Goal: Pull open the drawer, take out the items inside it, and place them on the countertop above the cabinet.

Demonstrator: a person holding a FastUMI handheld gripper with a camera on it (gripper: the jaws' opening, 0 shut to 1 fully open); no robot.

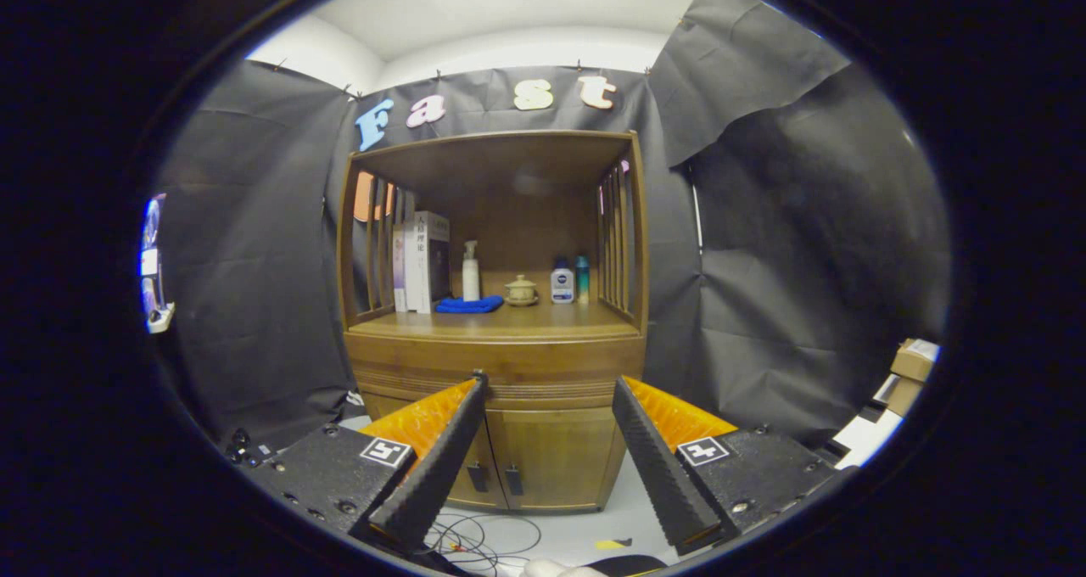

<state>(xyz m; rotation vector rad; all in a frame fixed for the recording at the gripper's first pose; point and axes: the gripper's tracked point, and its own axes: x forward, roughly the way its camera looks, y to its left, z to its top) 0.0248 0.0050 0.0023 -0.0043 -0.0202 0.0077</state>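
A tall brown wooden cabinet (496, 339) with an open slatted shelf bay stands against the booth's black cloth wall, its flat wooden countertop (501, 322) already lined along the back with a row of upright books (422, 261), a folded blue cloth (469, 305), a white pump bottle (470, 273), a small tan lidded ceramic cup (520, 291), a white squat bottle (562, 285) and a slim teal bottle (582, 279). Below the top runs the wide wooden drawer front (496, 366), shut, above two closed lower doors (517, 467). The orange-and-black two-finger gripper (550, 383) hangs well short of the cabinet, fingers spread wide and empty, the drawer front framed beyond their tips. The risk from here, to my eye: no handle is plain on the drawer, so the fingers may slip off its face or catch the doors instead; loose cables (484, 539) on the floor could also snag.
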